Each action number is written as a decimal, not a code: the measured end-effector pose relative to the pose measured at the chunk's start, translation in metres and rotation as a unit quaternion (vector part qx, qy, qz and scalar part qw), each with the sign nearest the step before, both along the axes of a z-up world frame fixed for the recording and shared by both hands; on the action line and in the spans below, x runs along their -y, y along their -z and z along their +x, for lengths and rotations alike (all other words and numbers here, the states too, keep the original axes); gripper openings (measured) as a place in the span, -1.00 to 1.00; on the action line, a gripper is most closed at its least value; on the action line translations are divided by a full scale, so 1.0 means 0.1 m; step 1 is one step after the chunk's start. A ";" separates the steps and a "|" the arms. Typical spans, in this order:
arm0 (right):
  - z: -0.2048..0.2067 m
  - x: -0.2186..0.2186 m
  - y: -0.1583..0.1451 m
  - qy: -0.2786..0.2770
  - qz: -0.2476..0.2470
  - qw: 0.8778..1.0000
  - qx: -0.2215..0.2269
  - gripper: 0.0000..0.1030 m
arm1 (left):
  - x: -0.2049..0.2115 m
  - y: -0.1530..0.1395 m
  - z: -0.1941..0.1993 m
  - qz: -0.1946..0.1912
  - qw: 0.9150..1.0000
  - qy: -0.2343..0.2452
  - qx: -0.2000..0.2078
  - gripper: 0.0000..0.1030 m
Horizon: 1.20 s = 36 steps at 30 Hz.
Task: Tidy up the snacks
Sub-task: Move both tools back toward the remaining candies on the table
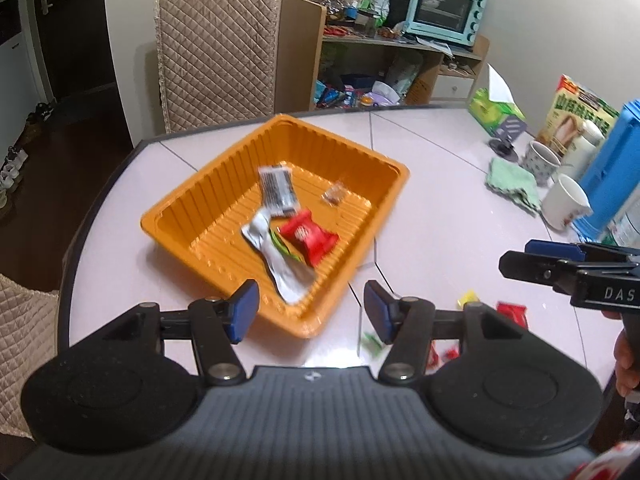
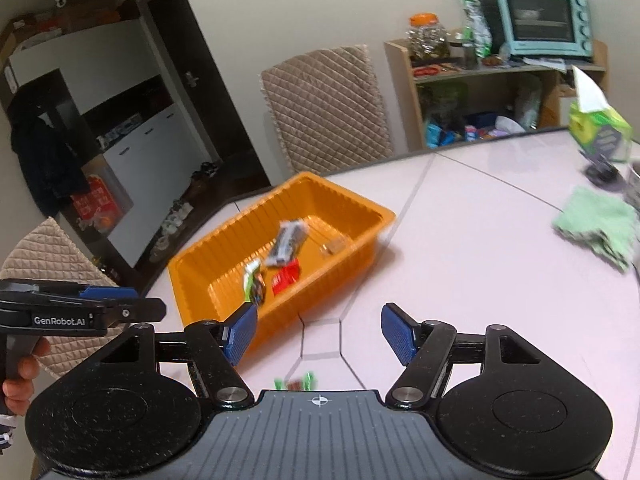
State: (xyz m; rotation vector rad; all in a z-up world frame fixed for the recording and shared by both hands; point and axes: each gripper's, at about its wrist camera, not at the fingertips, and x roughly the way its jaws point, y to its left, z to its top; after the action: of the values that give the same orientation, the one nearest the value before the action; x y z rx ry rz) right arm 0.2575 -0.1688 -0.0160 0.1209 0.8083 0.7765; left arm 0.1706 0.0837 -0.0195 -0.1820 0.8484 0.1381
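An orange ribbed tray (image 1: 192, 200) sits on the pale table; it also shows in the right wrist view (image 2: 200, 268). In it lie a red packet (image 1: 308, 238), a silver wrapper (image 1: 280, 268), a black and white packet (image 1: 278, 190) and a small clear wrapper (image 1: 334, 193). My left gripper (image 1: 310, 308) is open and empty, just above the tray's near corner. My right gripper (image 2: 318, 332) is open and empty over bare table right of the tray. Loose snacks lie on the table: a yellow one (image 1: 469, 298), red ones (image 1: 512, 314) and a green one (image 2: 296, 382).
At the table's right stand a white mug (image 1: 566, 202), a patterned mug (image 1: 540, 160), a green cloth (image 1: 512, 186), a blue box (image 1: 608, 172) and a tissue box (image 1: 494, 114). Quilted chairs (image 1: 216, 56) stand behind and left of the table. A cluttered shelf (image 1: 400, 60) holds a toaster oven.
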 end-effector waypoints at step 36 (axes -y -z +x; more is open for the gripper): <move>-0.85 0.92 0.48 0.121 -0.069 0.987 -0.080 0.33 | 0.80 0.65 -0.34 0.041 0.994 0.099 -0.017 0.05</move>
State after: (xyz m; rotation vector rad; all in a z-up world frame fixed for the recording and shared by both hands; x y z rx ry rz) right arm 0.1722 -0.2604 -0.0645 0.1559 0.9779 0.4841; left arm 0.1369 0.0034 -0.0843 -0.0179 0.8871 -0.0090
